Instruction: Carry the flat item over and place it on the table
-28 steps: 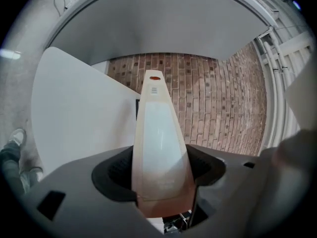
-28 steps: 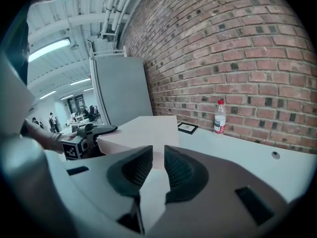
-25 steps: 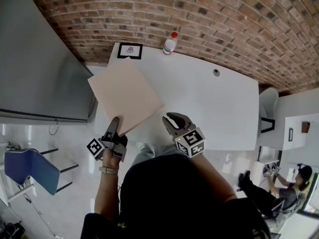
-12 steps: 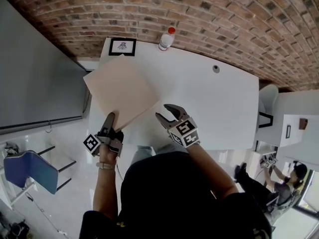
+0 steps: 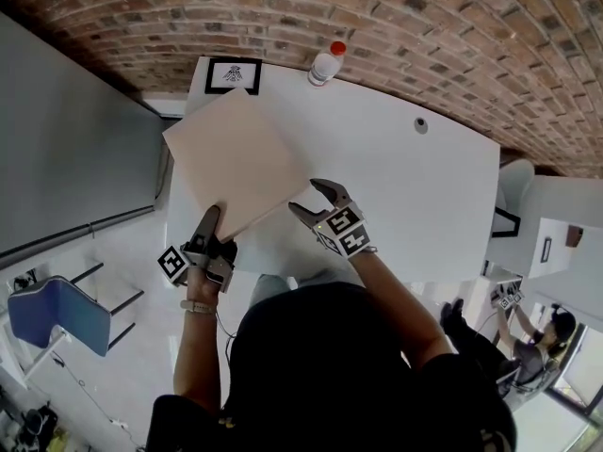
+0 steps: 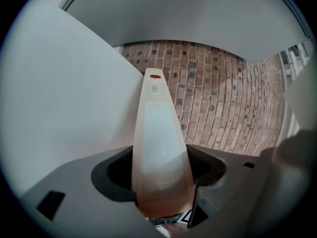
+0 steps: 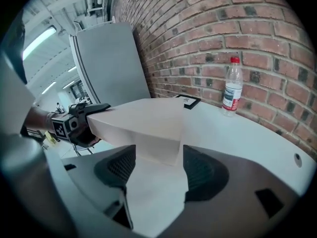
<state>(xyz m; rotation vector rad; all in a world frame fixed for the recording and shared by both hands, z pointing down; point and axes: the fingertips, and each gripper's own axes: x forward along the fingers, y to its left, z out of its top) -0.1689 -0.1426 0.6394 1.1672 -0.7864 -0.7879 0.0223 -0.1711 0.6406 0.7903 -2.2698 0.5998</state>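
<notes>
Board is the word that fits best the task's thing: a flat pale beige square board (image 5: 240, 163), plain on its top side and with some thickness at its edge. It lies over the left end of the white table (image 5: 405, 196), turned so that one corner points to the person. In the right gripper view its underside shows, so the near part is lifted above the table top; whether some other part touches the table I cannot tell. The left gripper (image 5: 209, 222) is beyond the table's near edge, the forearm reaching up from below in the head view, and it clamps the board's near left edge. In the left gripper view the board (image 6: 158, 148) stands edge-on between the two jaws, and both press on it. The right gripper (image 5: 309, 201) is over the table just beside the board's near corner, the arm bent inwards. Its jaws are opening, and the corner of the board (image 7: 143, 120) lies in the gap ahead of them while the dark pads do not touch it. At the far edge of the table stand a clear plastic bottle with red cap (image 5: 325, 64) and a black-framed card (image 5: 234, 74), both against the brick wall (image 5: 424, 26).
</notes>
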